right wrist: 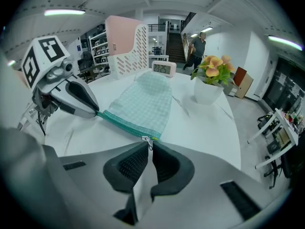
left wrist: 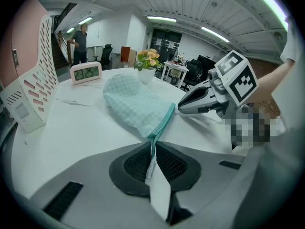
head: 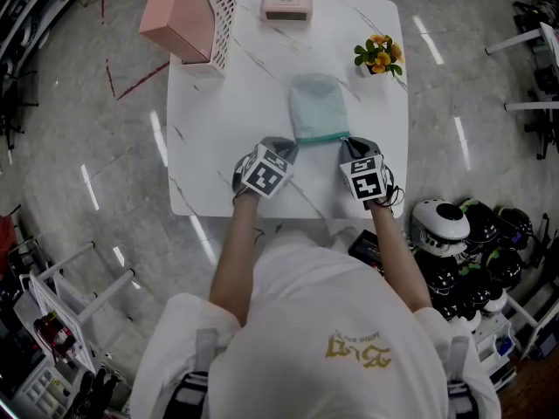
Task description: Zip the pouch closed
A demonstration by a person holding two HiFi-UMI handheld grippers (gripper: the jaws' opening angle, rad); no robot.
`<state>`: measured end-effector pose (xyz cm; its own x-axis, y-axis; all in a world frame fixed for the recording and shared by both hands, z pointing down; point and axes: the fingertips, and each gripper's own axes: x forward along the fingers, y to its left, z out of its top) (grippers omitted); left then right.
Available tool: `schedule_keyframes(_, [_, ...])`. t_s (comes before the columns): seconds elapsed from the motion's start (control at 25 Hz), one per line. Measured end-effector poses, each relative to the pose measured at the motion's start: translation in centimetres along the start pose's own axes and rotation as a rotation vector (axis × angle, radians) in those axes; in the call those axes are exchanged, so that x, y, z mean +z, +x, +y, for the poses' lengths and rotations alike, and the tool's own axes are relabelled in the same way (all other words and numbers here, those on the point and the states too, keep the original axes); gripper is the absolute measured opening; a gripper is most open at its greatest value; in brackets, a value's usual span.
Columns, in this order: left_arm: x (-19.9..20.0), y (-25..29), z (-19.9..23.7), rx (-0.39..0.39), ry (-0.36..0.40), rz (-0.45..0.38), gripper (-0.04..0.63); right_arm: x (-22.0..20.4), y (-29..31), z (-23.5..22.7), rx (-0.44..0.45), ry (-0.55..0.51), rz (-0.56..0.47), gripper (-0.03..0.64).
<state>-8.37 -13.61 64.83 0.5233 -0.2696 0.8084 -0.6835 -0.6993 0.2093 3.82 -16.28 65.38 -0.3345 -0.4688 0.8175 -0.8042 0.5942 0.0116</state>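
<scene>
A mint-green checked fabric pouch (head: 316,105) lies flat at the middle of the white marble-patterned table (head: 244,103) in the head view. Its teal zip band (head: 321,138) runs along its lower edge, nearest the person.

The left gripper (head: 288,149) sits at the band's left end. In its own view the jaws are pressed together on the pouch's corner, and the teal edge runs straight down between the dark ribbed pads (left wrist: 136,163).

The right gripper (head: 351,147) sits at the band's right end. In the right gripper view its jaws stand a narrow slit apart. The small silver zip pull (right wrist: 147,140) hangs at the mouth of that slit, at the very end of the band – the pads do not seem to press on it. The band looks drawn shut along its whole length between the two grippers.

A pink perforated file holder (head: 188,16) stands at the upper left of the table. A small pink digital clock (head: 286,8) sits at the top centre, and a white pot of orange and yellow flowers (head: 380,55) stands at the upper right – all well apart from the pouch.
</scene>
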Motion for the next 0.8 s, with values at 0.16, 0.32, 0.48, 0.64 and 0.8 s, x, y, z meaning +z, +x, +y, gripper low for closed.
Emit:
schedule_keyframes(0.16, [1.0,-1.4,0.3,0.083,-0.054,-0.088,0.148,0.1,-1.7,-1.6,-0.007,0.099,-0.057,0.041])
schedule_keyframes(0.32, [2.7,-3.8,0.1,0.161,-0.135,-0.203,0.139,1.4,-4.3,-3.1,0.002,0.187,-0.159,0.014])
schedule_keyframes(0.48, [5.3,-7.0,-1.1,0.244,-0.182,-0.336,0.070,4.7,-8.4,-3.5,0.046,0.210,-0.318,0.012])
schedule_keyframes(0.64, [8.1,-10.6,-3.7,0.278,-0.252,-0.473,0.018,7.5,-13.2,-3.2,0.109,0.220,-0.453,0.012])
schedule_keyframes(0.8, [10.2,-13.8,-5.8,0.319,-0.331,-0.606,0.018,9.0,-16.8,-3.1,0.182,0.229,-0.543,0.012])
